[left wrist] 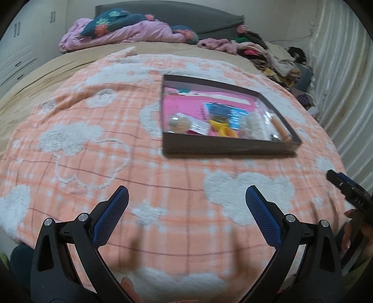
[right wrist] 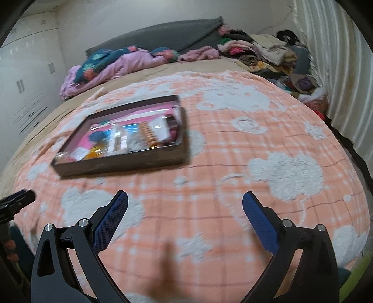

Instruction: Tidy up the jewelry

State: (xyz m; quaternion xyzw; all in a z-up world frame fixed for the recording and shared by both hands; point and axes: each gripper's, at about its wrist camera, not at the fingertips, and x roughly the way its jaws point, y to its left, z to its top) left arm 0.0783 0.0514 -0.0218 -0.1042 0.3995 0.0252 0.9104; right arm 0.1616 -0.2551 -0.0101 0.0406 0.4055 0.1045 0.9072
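Observation:
A shallow dark box [left wrist: 228,146] with a pink lining lies on the orange checked blanket [left wrist: 93,139]. Inside it I make out blurred jewelry: a pale round piece [left wrist: 178,123], a yellow item [left wrist: 223,129] and a brown beaded strand [left wrist: 281,130]. My left gripper [left wrist: 186,198] hovers open over the blanket, short of the box's near wall. My right gripper [right wrist: 185,202] is open too, to the right of the box [right wrist: 123,163]. The beaded strand [right wrist: 148,134] shows in the right wrist view as well. Each gripper's tip appears at the edge of the other's view: the right gripper [left wrist: 345,184], the left gripper [right wrist: 17,200].
A rumpled pink and teal duvet [left wrist: 121,32] and a grey headboard cushion [left wrist: 186,16] lie at the far end of the bed. Piled clothes [left wrist: 268,56] line the far right, next to a pale curtain [left wrist: 340,81]. White cupboards [right wrist: 25,81] stand left.

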